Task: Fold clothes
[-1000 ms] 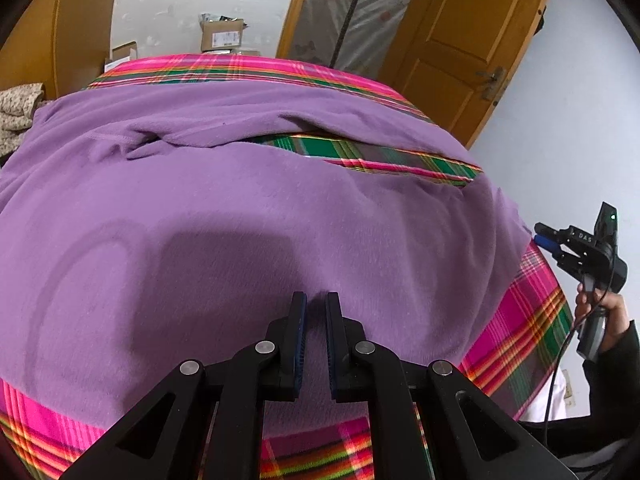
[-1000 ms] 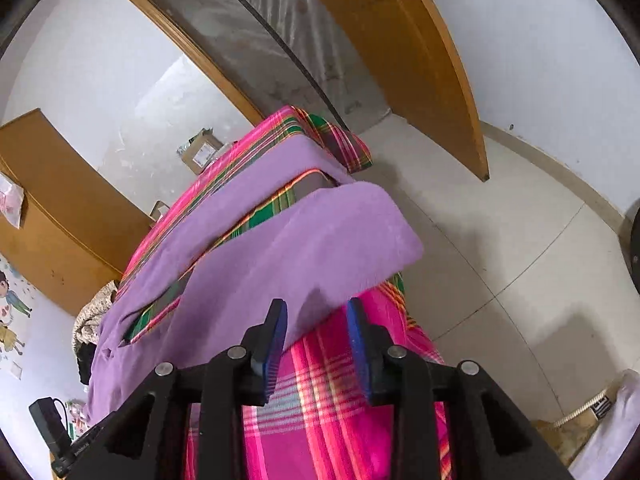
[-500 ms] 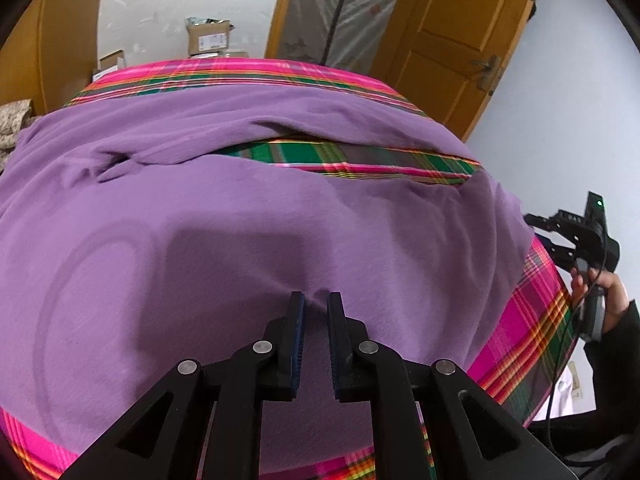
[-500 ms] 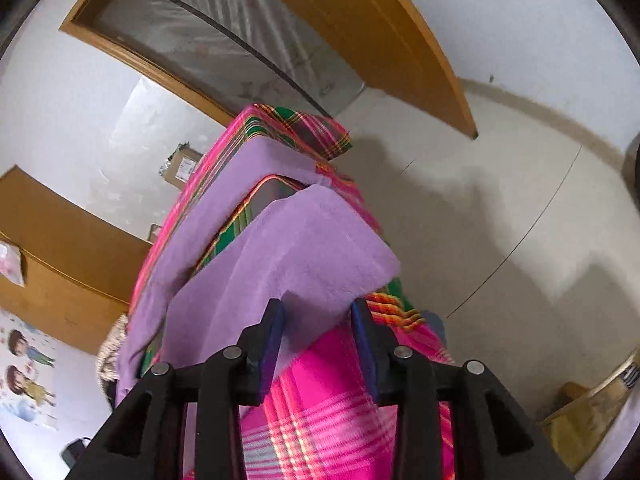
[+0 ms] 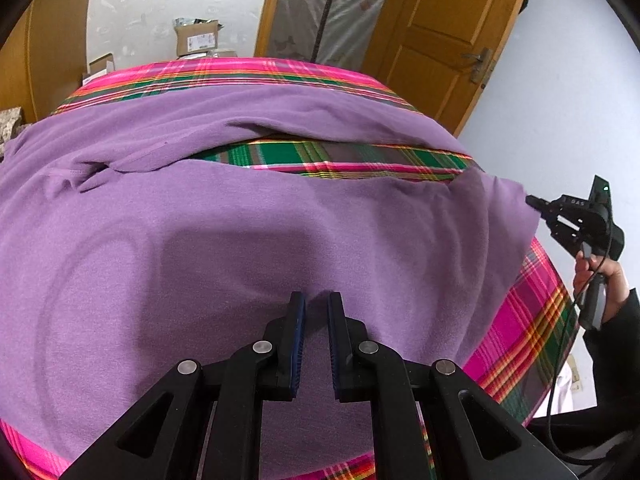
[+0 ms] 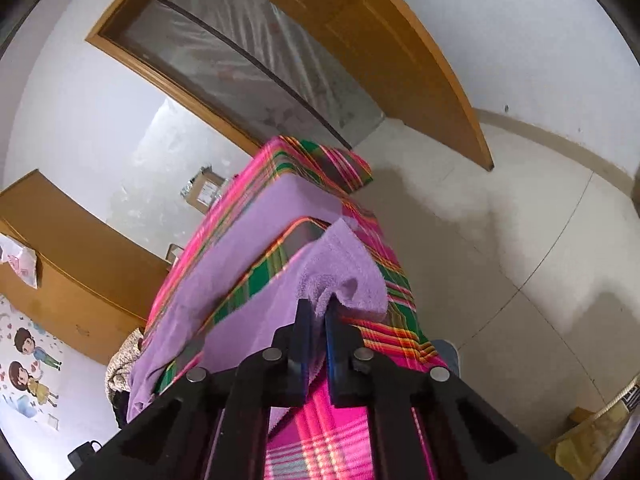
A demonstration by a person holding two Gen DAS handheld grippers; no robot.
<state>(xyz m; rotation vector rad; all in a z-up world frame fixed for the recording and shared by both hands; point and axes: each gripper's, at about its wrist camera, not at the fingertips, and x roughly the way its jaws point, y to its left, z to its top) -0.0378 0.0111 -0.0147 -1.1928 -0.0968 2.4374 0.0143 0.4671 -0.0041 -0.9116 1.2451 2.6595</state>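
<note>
I see the purple garment (image 5: 240, 240) spread across a surface covered with a pink and green plaid cloth (image 5: 520, 340); whether that surface is a bed or a worktop I cannot tell. In the left wrist view the garment fills the middle and lower part of the frame, with a band of the plaid cloth showing through a gap between two purple layers just above centre. My left tongs (image 5: 316, 308) sit at the bottom centre, fingers nearly together with only a narrow slot between them, and purple fabric shows in that slot; I cannot tell for certain whether the pads truly pinch it. At the right edge of the same view my right tongs (image 5: 534, 202) touch the garment's corner, held by a hand (image 5: 600, 276) in a dark sleeve (image 5: 612, 340). In the right wrist view the right tongs (image 6: 318, 312) are closing, and a bunched fold of the purple corner is pinched between their blue pads (image 6: 306, 320) and rises just above the tips at lower centre. Beyond, an open wooden door (image 6: 400, 60) stands in the upper half of the frame, a cardboard box (image 6: 204, 192) sits left of centre against the wall, and tiled floor (image 6: 500, 260) fills the right side
</note>
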